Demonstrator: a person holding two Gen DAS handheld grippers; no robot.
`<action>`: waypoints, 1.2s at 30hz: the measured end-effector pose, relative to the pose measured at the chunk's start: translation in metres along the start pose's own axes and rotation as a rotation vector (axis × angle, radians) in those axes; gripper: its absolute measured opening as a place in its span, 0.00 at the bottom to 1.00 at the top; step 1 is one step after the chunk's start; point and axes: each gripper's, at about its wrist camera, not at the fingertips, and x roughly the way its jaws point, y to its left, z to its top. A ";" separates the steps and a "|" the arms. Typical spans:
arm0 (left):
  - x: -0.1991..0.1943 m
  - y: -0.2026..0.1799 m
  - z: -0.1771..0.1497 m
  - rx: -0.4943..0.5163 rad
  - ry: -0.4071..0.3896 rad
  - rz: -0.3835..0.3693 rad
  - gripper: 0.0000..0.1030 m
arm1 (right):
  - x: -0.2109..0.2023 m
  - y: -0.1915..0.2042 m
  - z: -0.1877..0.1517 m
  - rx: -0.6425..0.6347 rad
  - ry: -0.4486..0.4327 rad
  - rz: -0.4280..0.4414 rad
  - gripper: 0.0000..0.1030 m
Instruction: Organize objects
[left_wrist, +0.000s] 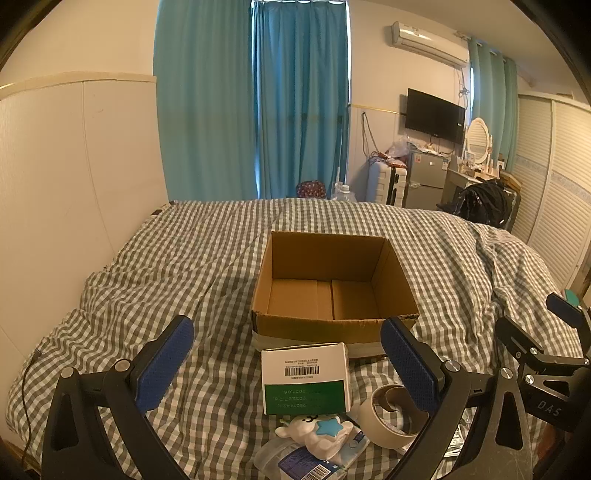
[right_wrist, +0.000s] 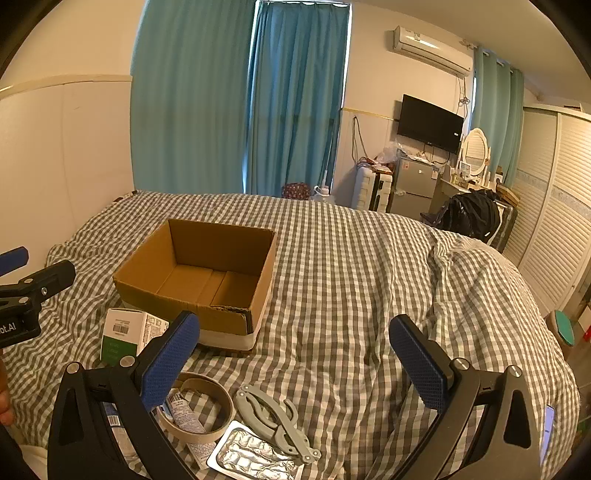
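Note:
An open, empty cardboard box (left_wrist: 334, 325) sits on the checked bed; it also shows in the right wrist view (right_wrist: 184, 302). In front of it lie a white and green carton (left_wrist: 306, 380), a tape roll (left_wrist: 391, 417), a white toy with a blue star (left_wrist: 317, 434) and a plastic packet (left_wrist: 295, 461). The right wrist view shows the carton (right_wrist: 120, 332), the tape roll (right_wrist: 199, 410), a tube (right_wrist: 184, 417), a grey plier-like tool (right_wrist: 275, 417) and a foil blister pack (right_wrist: 255, 459). My left gripper (left_wrist: 286, 363) is open above the carton. My right gripper (right_wrist: 295, 362) is open above the tool.
The checked duvet (right_wrist: 351, 277) covers the whole bed, rumpled at the right. A white wall panel (left_wrist: 55, 184) runs along the left. Beyond the bed are blue curtains (left_wrist: 251, 110), a fridge (left_wrist: 424, 181), a dresser and a louvred wardrobe (left_wrist: 554, 177).

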 end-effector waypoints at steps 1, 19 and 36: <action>0.000 0.000 0.000 0.001 0.000 0.001 1.00 | 0.000 -0.001 0.000 0.001 0.000 0.001 1.00; 0.002 0.000 0.000 0.002 0.005 -0.002 1.00 | 0.002 0.008 0.006 -0.010 -0.007 0.021 1.00; 0.001 0.000 -0.001 0.002 0.003 -0.008 1.00 | 0.001 0.015 0.003 -0.031 -0.012 0.046 1.00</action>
